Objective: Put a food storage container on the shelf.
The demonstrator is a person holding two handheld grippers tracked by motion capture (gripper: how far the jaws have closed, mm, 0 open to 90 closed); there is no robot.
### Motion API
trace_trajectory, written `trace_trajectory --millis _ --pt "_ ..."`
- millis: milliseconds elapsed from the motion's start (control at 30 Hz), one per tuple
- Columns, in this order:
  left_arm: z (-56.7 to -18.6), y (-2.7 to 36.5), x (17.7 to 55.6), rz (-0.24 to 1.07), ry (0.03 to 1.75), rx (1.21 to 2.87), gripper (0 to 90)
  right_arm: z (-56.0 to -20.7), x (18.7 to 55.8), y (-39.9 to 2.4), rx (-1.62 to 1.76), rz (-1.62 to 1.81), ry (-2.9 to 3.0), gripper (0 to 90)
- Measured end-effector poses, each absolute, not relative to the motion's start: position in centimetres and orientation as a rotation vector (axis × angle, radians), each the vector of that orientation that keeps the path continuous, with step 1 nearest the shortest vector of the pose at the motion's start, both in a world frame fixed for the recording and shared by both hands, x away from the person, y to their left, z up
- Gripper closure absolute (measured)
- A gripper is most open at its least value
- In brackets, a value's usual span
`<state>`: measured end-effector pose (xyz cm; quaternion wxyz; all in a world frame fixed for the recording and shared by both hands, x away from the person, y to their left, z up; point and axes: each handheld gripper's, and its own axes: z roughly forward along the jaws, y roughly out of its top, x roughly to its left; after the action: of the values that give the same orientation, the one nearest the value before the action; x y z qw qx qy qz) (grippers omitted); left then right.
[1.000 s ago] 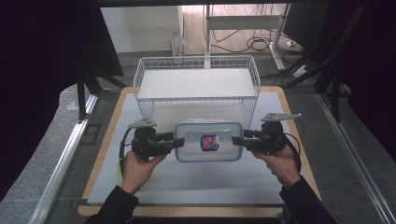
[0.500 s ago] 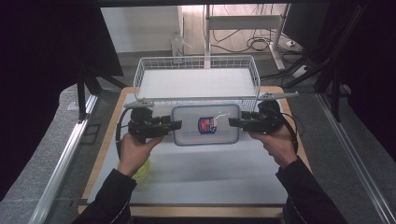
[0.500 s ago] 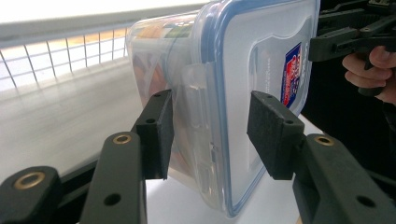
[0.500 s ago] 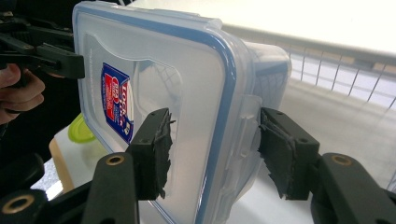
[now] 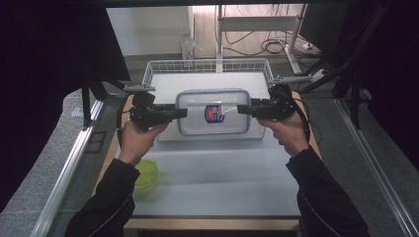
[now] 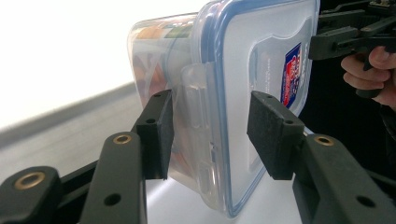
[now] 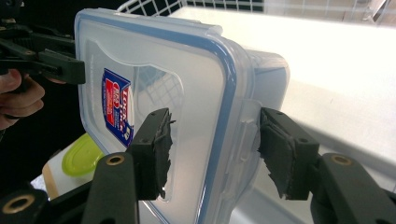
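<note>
You had the lidded container [image 5: 213,112] off the table [image 5: 222,168], slung between both tools and hanging just in front of the wire basket [image 5: 207,66].

Left gripper [image 5: 179,112]: jaws part-closed, clamped across the container's short end at the latch flap; one pad on the lid, the other on the base. Right gripper [image 5: 243,109]: same hold on the opposite end. Its pad [image 7: 275,154] looked torn and ragged.

Risks, as I judged them:
- The worn pad could slip on smooth plastic, dropping that end.
- If your hands drifted apart or rose unevenly, the box would twist and slide out of one clamp.
- Squeezing on a latch flap might pop it open.
- The basket rim sat close ahead; a low carry could catch it.

Pose: both forearms came up from below, hands level with each other, jaws pointing inward toward one another. A green lid [image 5: 145,174] lay by your left sleeve.
</note>
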<state>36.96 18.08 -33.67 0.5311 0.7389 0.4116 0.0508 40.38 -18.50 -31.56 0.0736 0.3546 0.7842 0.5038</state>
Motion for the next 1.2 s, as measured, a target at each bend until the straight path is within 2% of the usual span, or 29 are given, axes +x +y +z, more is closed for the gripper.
trace_trajectory --millis 433,733,1200 --pt "-32.3 17.8 40.5 0.088 0.989 1.779 52.5 -29.7 43.5 -18.7 1.132 1.537 2.275 51.2" --pt "-32.9 18.1 41.4 0.048 1.002 1.743 52.1 -29.2 43.7 -18.2 1.130 1.509 2.249 51.7" --pt "-31.6 19.1 43.4 0.041 1.004 1.705 51.9 -28.1 46.0 -17.4 1.184 1.532 2.245 50.8"
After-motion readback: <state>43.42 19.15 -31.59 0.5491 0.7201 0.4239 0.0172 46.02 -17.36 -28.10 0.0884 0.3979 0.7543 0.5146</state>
